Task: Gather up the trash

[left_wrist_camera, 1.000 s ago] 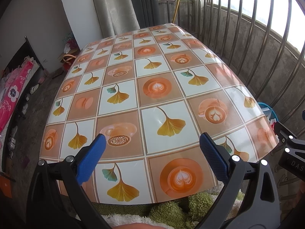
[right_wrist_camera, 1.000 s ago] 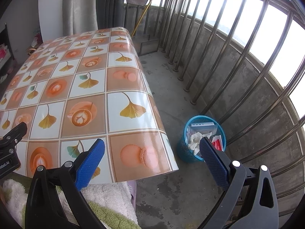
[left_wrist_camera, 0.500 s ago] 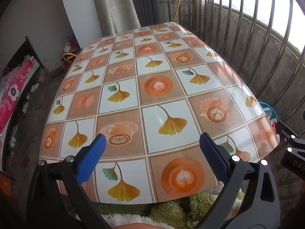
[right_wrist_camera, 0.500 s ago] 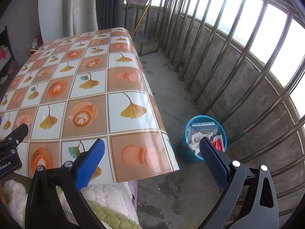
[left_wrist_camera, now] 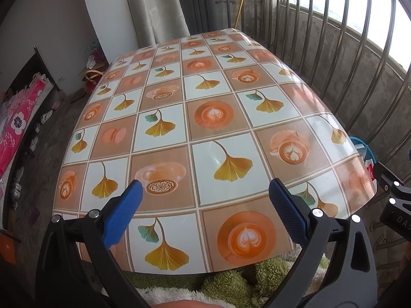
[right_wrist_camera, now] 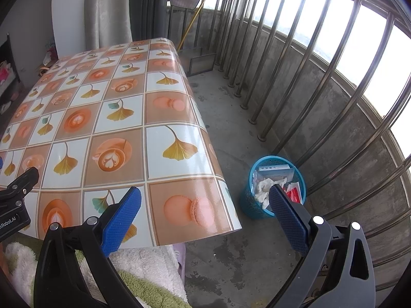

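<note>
Blue plastic mesh forms the waste basket (right_wrist_camera: 272, 205) on the concrete floor, already holding crumpled paper and a carton, at about two o'clock from the bench (right_wrist_camera: 102, 138) corner. Both tools are empty with fingers spread wide: the right tool (right_wrist_camera: 205, 210) hangs nearer the basket, the left tool (left_wrist_camera: 205, 205) over the patterned bench top (no loose trash shows there). Any further drop probably falls to the right hand.

A home balcony, closed in by metal railing bars (right_wrist_camera: 290, 82) over a low concrete wall. Bare concrete floor (right_wrist_camera: 231, 133), grey curtain (left_wrist_camera: 154, 7), patterned oilcloth over the surface (left_wrist_camera: 205, 118), blue trash basket (right_wrist_camera: 250, 201) below, flowered pink bedding (left_wrist_camera: 18, 125) indoors.
</note>
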